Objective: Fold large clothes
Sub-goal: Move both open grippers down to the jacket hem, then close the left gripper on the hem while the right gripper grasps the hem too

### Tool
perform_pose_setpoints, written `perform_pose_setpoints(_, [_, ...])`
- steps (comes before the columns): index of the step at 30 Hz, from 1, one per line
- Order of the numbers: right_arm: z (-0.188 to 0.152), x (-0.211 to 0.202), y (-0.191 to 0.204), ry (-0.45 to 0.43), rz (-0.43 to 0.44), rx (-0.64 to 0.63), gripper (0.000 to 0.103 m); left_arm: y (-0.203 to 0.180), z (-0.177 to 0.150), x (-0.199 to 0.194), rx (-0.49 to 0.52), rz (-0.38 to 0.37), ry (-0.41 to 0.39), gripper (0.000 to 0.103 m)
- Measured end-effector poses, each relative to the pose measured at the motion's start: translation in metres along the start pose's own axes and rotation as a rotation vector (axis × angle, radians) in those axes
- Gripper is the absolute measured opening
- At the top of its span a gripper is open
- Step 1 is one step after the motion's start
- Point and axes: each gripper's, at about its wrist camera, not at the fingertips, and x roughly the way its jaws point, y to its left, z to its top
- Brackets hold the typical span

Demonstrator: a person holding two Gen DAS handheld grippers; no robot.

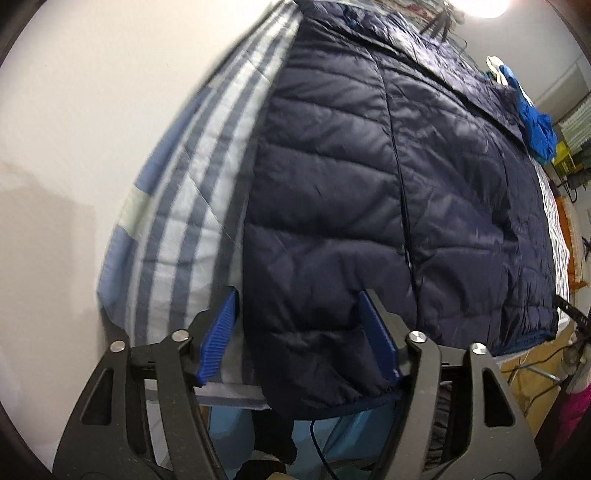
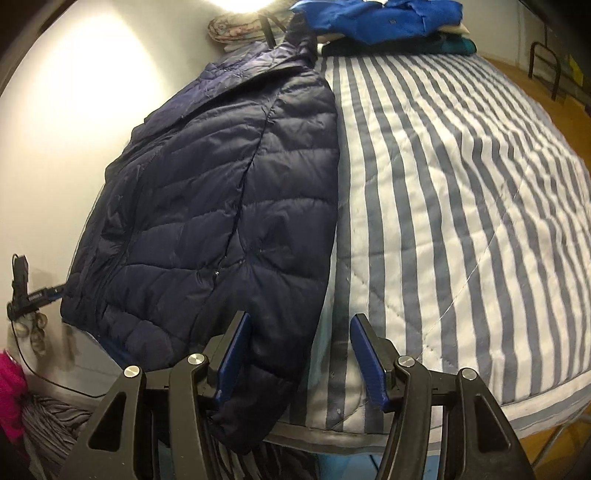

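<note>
A navy quilted puffer jacket (image 1: 369, 177) lies flat along the striped bed cover (image 1: 192, 206); it also shows in the right wrist view (image 2: 221, 206), near the wall side. My left gripper (image 1: 299, 295) is open, its blue pads either side of the jacket's sleeve cuff (image 1: 325, 384) that hangs over the bed's near edge. My right gripper (image 2: 299, 321) is open, straddling the other sleeve's lower end (image 2: 266, 387) and the bed cover (image 2: 461, 206) at the front edge.
A pile of blue clothes (image 2: 384, 18) sits at the bed's far end, seen also in the left wrist view (image 1: 535, 122). A white wall (image 1: 74, 147) runs along one side. A pink item (image 2: 11, 391) and cables (image 2: 26, 288) are by the bed's corner.
</note>
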Motion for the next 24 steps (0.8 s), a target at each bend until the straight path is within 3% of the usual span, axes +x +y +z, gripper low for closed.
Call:
perform_pose_setpoints(3, [-0.003,-0.001,-0.001,0.002,0.024,0.015,0.059,-0.005,-0.004,0.002,0.016,0.000,0.005,0.065])
perform_pose_setpoints(6, [-0.007,-0.002,-0.002,0.008,0.061,0.031,0.059,-0.006,-0.009,0.000,0.014,-0.018,0.010,0.056])
perform_pose_setpoints(13, [-0.017,0.003,0.004,0.041,0.158,0.053,0.058,-0.016,-0.015,-0.008,0.029,-0.045,-0.006,0.019])
perform_pose_setpoints(15, [-0.018,0.006,0.008,0.055,0.187,0.053,0.054,-0.020,-0.014,-0.013,0.036,-0.057,-0.025,0.012])
perform_pose_setpoints(18, [-0.019,0.008,0.013,0.077,0.244,0.055,0.027,-0.024,-0.012,-0.021,0.025,-0.088,-0.051,0.009])
perform_pose_setpoints(19, [-0.019,0.009,0.016,0.082,0.297,0.069,0.014,-0.025,-0.010,-0.026,0.020,-0.102,-0.064,0.008])
perform_pose_setpoints(20, [-0.019,0.008,0.017,0.074,0.312,0.074,0.009,-0.027,-0.009,-0.030,0.015,-0.115,-0.079,0.008])
perform_pose_setpoints(24, [-0.008,-0.012,0.033,-0.020,0.349,0.057,0.004,-0.036,0.004,-0.052,0.007,-0.159,-0.150,0.007])
